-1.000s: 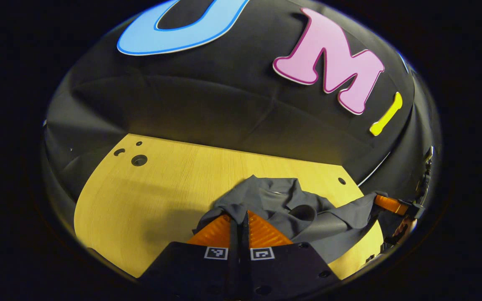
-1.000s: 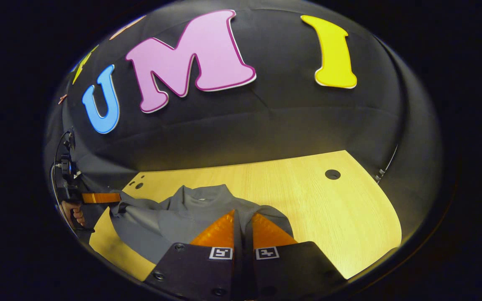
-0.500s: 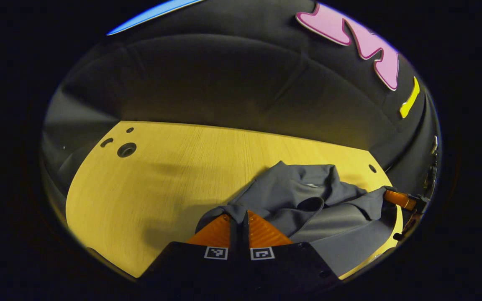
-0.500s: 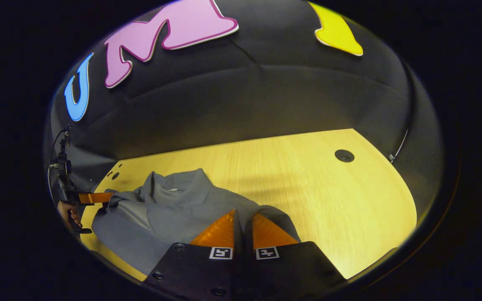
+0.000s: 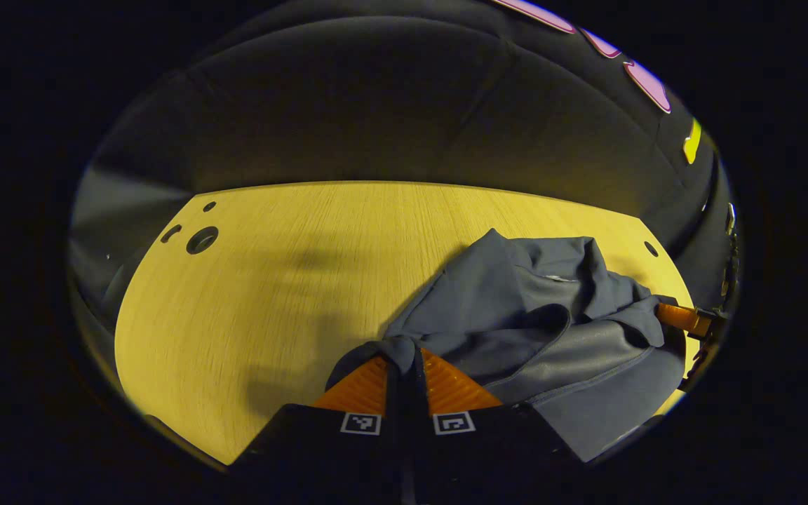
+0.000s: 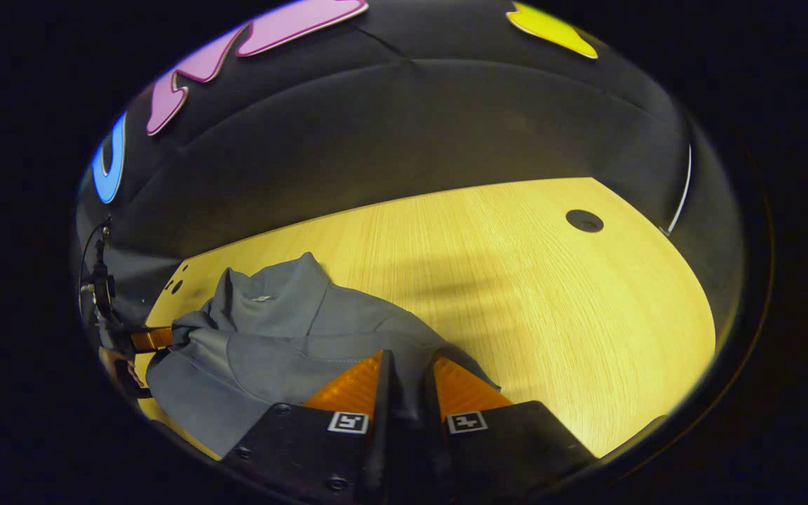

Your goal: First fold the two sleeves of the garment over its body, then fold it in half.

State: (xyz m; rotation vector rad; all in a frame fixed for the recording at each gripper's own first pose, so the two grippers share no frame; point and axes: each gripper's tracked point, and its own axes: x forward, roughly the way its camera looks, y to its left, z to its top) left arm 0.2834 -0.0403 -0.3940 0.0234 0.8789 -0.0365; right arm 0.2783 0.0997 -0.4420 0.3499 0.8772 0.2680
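Apparently unreadable label (image 5: 555, 278) inside garment (image 5: 516, 315) collar.

The left gripper view rides low over the table (image 5: 250, 280), looking forward along its own fingers (image 5: 369, 382) toward the booth's back wall, with the garment (image 5: 516, 322) close ahead and to its right. The right gripper view sits equally low, facing the same wall, with the garment (image 6: 285, 330) close ahead and to its left. Both views share the garment, the tabletop and the wall. Each sees the other gripper (image 5: 684, 319) (image 6: 148, 339) at its far edge.
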